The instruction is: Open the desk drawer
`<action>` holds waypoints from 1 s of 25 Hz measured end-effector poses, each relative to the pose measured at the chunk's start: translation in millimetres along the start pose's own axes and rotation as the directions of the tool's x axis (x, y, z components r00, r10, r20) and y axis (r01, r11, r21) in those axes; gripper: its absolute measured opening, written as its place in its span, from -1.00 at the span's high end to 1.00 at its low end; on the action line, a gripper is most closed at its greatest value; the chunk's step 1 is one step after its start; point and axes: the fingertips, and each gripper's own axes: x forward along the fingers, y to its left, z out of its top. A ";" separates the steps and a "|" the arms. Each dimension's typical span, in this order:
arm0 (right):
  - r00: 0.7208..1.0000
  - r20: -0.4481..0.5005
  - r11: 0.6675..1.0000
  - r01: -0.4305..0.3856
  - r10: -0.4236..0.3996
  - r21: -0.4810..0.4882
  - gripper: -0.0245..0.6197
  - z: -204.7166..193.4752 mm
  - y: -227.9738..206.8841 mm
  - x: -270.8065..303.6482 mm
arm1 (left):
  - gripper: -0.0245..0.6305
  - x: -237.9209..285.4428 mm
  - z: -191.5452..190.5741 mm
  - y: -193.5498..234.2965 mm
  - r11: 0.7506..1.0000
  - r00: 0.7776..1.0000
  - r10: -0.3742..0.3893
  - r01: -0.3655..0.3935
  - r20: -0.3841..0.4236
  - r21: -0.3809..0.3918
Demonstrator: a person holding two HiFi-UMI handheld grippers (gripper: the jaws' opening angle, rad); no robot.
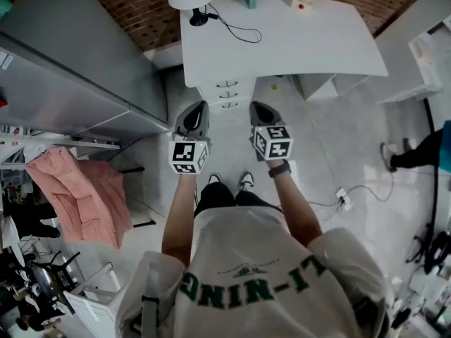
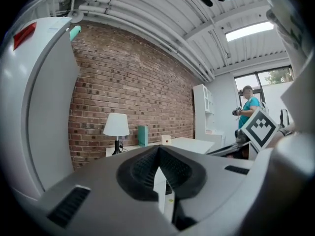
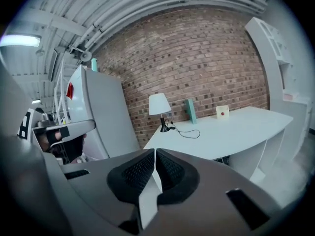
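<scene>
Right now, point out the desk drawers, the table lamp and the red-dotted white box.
desk drawers (image 1: 238,94), head view, middle drawer front.
table lamp (image 3: 158,103), right gripper view, shade.
white box (image 3: 222,112), right gripper view, front face.

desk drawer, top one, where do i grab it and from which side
On the top drawer, take the small curved handle at its middle, coming head-on at the drawer front. It runs level across the front and seems to bow outward, so jaws above and below should fit. The right gripper is shut, so open it first.
</scene>
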 end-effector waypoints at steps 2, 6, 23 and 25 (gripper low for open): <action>0.999 -0.041 0.999 -0.010 0.011 0.032 0.91 -16.2 -6.5 19.9 | 0.94 11.5 -14.8 2.1 1.000 1.000 -0.002 0.002 -0.029 0.001; 0.994 -0.106 0.986 -0.010 0.028 0.167 0.91 -55.6 -17.2 64.6 | 0.94 31.8 -53.9 8.3 0.998 0.998 -0.025 0.021 -0.060 -0.065; 0.989 -0.139 0.800 0.037 0.058 0.598 0.91 -162.0 -78.3 218.9 | 0.94 105.2 -171.9 39.6 0.988 0.983 -0.106 0.086 -0.152 -0.131; 0.989 -0.132 0.764 0.039 0.061 0.644 0.91 -171.0 -86.2 234.8 | 0.94 114.6 -179.6 40.5 0.986 0.982 -0.114 0.093 -0.148 -0.141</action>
